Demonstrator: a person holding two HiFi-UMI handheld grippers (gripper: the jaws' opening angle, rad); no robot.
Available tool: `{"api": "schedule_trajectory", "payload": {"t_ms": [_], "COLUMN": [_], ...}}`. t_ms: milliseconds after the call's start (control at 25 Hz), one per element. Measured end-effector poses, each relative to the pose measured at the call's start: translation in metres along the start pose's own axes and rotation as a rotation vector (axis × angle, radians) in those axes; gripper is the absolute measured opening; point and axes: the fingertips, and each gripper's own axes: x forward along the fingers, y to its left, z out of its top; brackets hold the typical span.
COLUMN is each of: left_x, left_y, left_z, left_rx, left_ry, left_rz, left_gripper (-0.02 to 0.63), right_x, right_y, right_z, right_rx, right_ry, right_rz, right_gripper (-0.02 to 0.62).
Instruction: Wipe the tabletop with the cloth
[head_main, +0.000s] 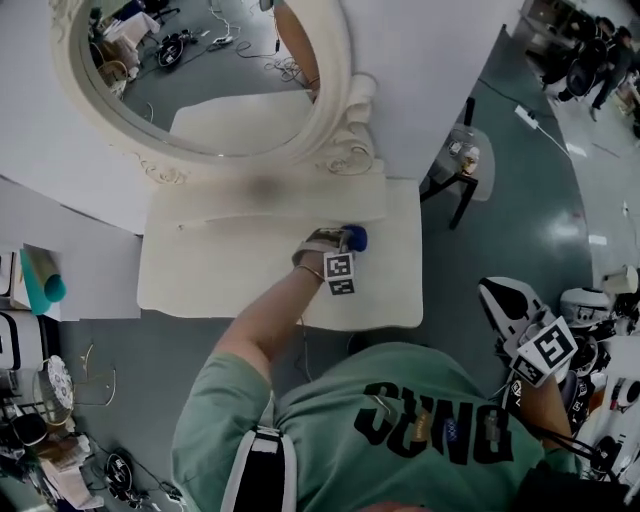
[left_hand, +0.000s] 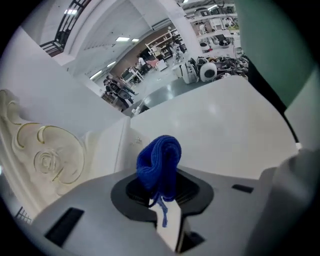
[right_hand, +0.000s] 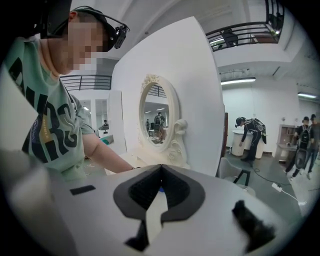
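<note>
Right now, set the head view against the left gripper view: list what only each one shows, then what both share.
Only the head view: the whole oval mirror with its carved cream frame, the person's green shirt, and the right gripper held off to the side, away from the cream-white tabletop. Only the left gripper view: the left gripper's fingers shut on the blue knitted cloth, which bunches up above them. Both: that cloth, that tabletop, and part of the mirror's frame.
</note>
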Motion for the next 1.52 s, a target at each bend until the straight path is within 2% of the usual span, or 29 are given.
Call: {"api": "schedule_trajectory", "payload": {"t_ms": [120, 320, 520, 680, 880, 1000, 1160, 1200, 1280, 1400, 1520], "left_x": [0.019, 0.029, 0.021, -0.021, -0.088, -0.117, -0.135, -0.138, -0.135, -0.106, -0.056], "left_y": [-0.002, -0.001, -0.011, -0.071, -0.179, -0.229, -0.274, -0.275, -0.25, -0.161, -0.071], "left_z": [-0.004, -0.003, -0.003, 0.003, 0.011, 0.022, 0.016, 0.015, 0.021, 0.041, 0.055], "left_rx": [0.042, -0.005, -0.077, -0.057, -0.102, -0.221, -0.357, -0.366, -0.377, -0.391, -0.345], "left_ry": [0.048, 0.047, 0.047, -0.001, -0.053, -0.09, -0.046, -0.044, -0.07, -0.113, -0.076], "left_rz": [-0.018, -0.037, -0.073, -0.17, -0.272, -0.342, -0.509, -0.524, -0.481, -0.313, -0.16], "left_gripper": [0.081, 0.08, 0.078, 0.078, 0.078, 0.078, 0.08, 0.08, 0.08, 0.081, 0.081], "right_x": [-0.01, -0.019, -0.009, 0.001, 0.009, 0.014, 0.022, 0.021, 0.014, -0.005, -0.023], "right_y": [-0.008, -0.015, -0.004, 0.005, 0.013, 0.013, 0.018, 0.017, 0.01, -0.007, -0.023], "right_z": [-0.003, -0.008, -0.004, 0.0, -0.003, -0.003, -0.004, -0.004, -0.003, -0.007, -0.014], "right_rx": [0.012, 0.026, 0.004, -0.013, -0.028, -0.031, -0.037, -0.037, -0.034, -0.023, -0.005], "right_ry": [-0.004, 0.004, 0.004, -0.013, -0.026, -0.036, -0.037, -0.038, -0.041, -0.039, -0.028], "right_rz": [-0.031, -0.053, -0.016, 0.024, 0.109, 0.149, 0.194, 0.195, 0.18, 0.126, 0.068], "right_gripper": [0.012, 0.012, 0.012, 0.012, 0.012, 0.012, 0.012, 0.012, 0.012, 0.012, 0.012]}}
